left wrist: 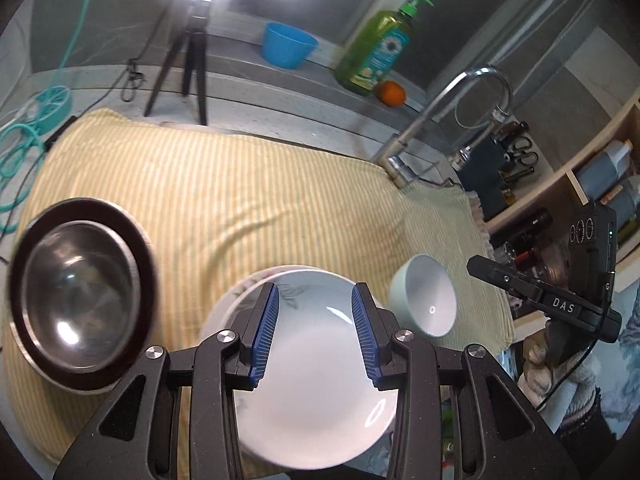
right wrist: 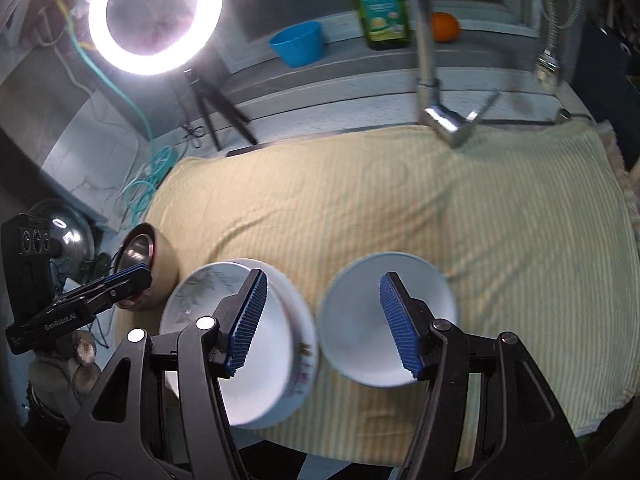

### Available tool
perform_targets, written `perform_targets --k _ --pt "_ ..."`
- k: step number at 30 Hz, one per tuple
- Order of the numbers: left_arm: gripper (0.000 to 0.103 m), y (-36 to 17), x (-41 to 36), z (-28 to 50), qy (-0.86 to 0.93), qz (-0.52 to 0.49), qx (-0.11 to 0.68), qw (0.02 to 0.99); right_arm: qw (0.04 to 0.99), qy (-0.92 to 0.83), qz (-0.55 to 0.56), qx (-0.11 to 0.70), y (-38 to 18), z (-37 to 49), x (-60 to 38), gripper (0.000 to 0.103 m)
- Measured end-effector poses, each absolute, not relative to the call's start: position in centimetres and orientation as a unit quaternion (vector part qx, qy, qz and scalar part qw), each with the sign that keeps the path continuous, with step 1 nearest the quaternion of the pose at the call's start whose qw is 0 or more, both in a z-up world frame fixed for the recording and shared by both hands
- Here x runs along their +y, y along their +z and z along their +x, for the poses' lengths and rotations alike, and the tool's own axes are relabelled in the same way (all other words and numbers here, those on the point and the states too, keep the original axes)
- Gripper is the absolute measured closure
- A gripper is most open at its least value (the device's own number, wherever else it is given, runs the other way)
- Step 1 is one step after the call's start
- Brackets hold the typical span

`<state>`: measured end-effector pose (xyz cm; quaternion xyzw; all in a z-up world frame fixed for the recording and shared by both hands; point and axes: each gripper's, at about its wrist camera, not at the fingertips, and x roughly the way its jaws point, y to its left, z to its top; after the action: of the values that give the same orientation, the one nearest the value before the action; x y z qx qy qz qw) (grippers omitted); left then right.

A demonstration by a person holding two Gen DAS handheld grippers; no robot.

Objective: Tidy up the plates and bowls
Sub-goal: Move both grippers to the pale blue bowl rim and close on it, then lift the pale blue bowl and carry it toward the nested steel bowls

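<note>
My left gripper [left wrist: 315,330] hangs above the white plate [left wrist: 316,384], its blue pads spread apart with nothing pinched between them, so it is released. That plate sits on top of another white dish whose rim [left wrist: 240,292] peeks out at its far left edge, and the pair lies at the near edge of the yellow striped cloth [left wrist: 240,192] that covers the desk. To the left of the plates rests a steel bowl [left wrist: 78,300] with a dark outer rim, a little blurred. To the right, just beside the plates but not touching them as far as I can tell, stands a small pale bowl [left wrist: 426,296]. My right gripper [right wrist: 322,322] also hovers with its jaws wide and empty, released too; its left pad lies over the plate stack [right wrist: 256,360] and its right pad over the small pale bowl [right wrist: 360,332], both well below it on the cloth. In the right wrist view the steel bowl [right wrist: 140,248] appears tilted behind my other gripper at the far left. At the back stand a blue tub [left wrist: 288,44], a green soap bottle [left wrist: 380,52], an orange [left wrist: 392,93], a tap [left wrist: 440,120] and a ring light [right wrist: 154,16] on its tripod.
</note>
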<state>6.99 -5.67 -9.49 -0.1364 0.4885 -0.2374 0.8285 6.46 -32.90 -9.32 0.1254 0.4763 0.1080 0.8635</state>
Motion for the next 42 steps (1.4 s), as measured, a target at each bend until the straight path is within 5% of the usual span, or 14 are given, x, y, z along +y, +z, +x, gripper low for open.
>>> perform_targets --k 29,42 --pt "0.067 -14.2 -19.5 8.2 -0.301 -0.078 0.555 0.771 0.834 0.079 0.18 0.516 -16.6 5.4 -41.2 0.043" --pt "0.078 -15.6 -20.3 8.8 -0.305 -0.08 0.57 0.759 0.817 0.1 0.201 0.531 -18.4 5.9 -41.4 0.082"
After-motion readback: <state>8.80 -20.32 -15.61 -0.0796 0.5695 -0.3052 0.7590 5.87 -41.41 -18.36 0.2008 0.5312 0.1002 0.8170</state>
